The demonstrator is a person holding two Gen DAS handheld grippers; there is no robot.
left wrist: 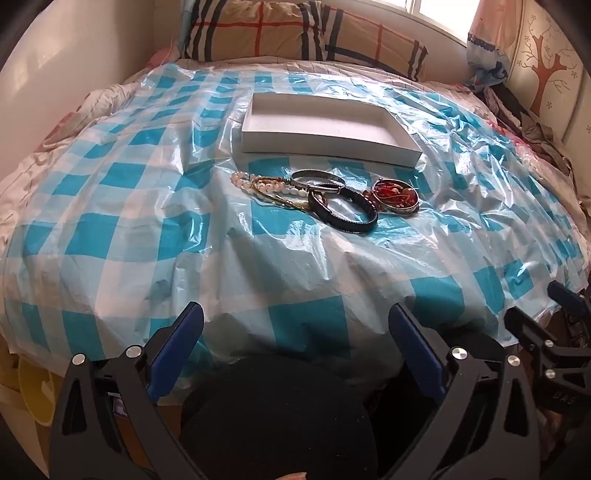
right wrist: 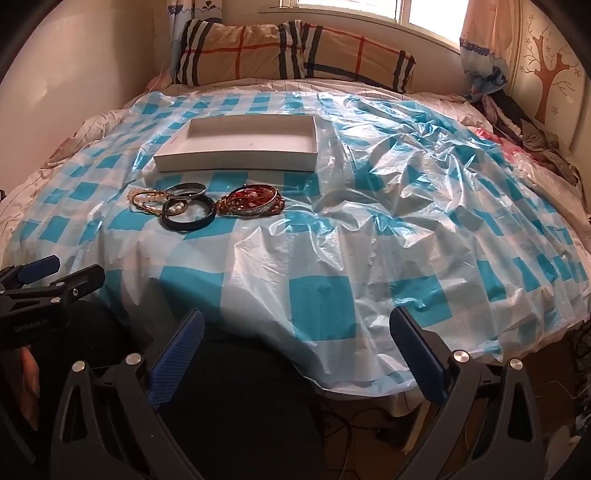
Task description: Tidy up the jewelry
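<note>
A crinkled blue-and-white checked plastic sheet (left wrist: pixel 122 236) covers the bed (right wrist: pixel 369 90). Two plaid pillows (right wrist: pixel 295 55) lie along the bed's far edge under a bright window (right wrist: pixel 424 14), and rumpled clothes (right wrist: pixel 524 129) are heaped at its far right corner beside a tree-patterned wall (right wrist: pixel 550 66).

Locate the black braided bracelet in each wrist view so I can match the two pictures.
Left wrist view: black braided bracelet lies just right of centre, in front of the white box's near wall.
Right wrist view: the bracelet lies left of centre, below the box's left end.
Shared landmark: white box.
</note>
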